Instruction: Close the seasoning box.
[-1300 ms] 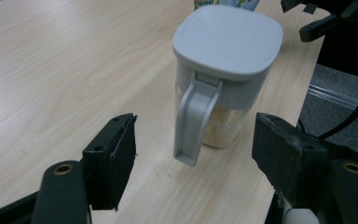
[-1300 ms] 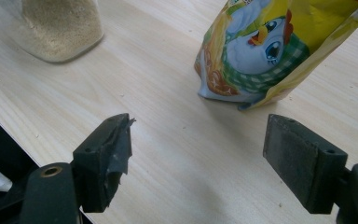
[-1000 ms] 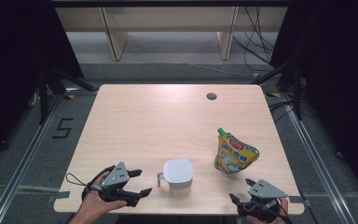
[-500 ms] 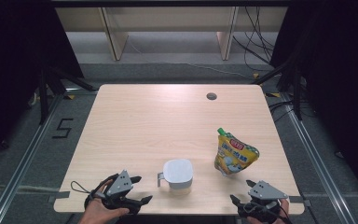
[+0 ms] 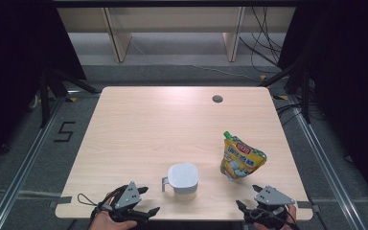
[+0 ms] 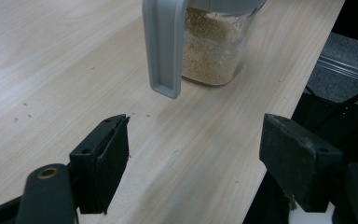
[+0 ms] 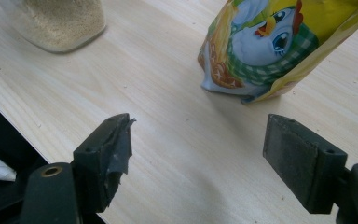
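Observation:
A clear measuring cup [image 5: 182, 178] with a white lid and a grey handle [image 6: 163, 46] stands near the table's front edge, partly filled with fine beige grains [image 6: 212, 51]. A yellow stand-up pouch [image 5: 241, 157] with a green cap stands upright to its right; its cartoon chicken print [image 7: 279, 42] faces the right gripper. My left gripper [image 5: 149, 200] sits open at the front edge, left of the cup, with its jaws [image 6: 196, 154] pointed at the handle and nothing between them. My right gripper [image 5: 247, 196] is open at the front right, just short of the pouch, its jaws [image 7: 198, 149] empty.
The light wooden table [image 5: 163, 124] has a small round cable hole [image 5: 217, 98] at the back right. Both grippers hang over its front edge. The cup's base [image 7: 56, 23] shows at the upper left of the right gripper view. Dark floor and rails surround the table.
My left gripper has drawn back a little toward the front edge, still open. The right gripper, cup and pouch have stayed in place.

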The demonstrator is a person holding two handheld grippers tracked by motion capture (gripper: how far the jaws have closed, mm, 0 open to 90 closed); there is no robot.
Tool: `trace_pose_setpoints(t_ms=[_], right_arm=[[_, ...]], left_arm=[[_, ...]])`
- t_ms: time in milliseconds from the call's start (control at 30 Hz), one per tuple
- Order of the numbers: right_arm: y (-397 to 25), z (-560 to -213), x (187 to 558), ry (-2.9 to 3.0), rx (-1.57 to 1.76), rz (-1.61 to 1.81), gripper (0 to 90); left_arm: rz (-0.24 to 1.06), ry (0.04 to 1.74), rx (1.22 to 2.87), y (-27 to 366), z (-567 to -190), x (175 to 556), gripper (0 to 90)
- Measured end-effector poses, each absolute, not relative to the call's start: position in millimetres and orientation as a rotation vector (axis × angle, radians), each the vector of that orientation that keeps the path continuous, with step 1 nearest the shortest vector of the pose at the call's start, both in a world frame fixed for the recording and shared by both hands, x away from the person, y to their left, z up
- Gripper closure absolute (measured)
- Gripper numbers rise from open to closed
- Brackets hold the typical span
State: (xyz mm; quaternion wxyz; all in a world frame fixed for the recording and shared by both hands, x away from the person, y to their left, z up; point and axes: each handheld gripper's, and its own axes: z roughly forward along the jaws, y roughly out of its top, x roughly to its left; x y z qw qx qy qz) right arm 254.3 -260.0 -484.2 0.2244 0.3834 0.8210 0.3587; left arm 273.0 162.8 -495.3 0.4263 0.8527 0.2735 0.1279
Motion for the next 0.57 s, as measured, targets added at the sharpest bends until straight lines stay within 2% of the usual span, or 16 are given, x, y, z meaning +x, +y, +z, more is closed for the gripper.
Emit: trace_pose_setpoints(t_ms=[67,300,567], right_arm=[[-260.2,-484.3,254.7,2.256,1.040,0.980,24.7],[-260.5,-484.5,255.0,2.255,1.040,0.980,24.7],[-261.4,-486.7,256.4,2.258,1.025,0.972,24.6]], left_arm=[[0.307,0.692,2.080,161.9,-496.6,272.9,23.2],[0.312,0.670,2.138,162.0,-496.5,272.7,23.0],[0.345,0.681,2.110,168.3,-491.2,279.6,23.0]])
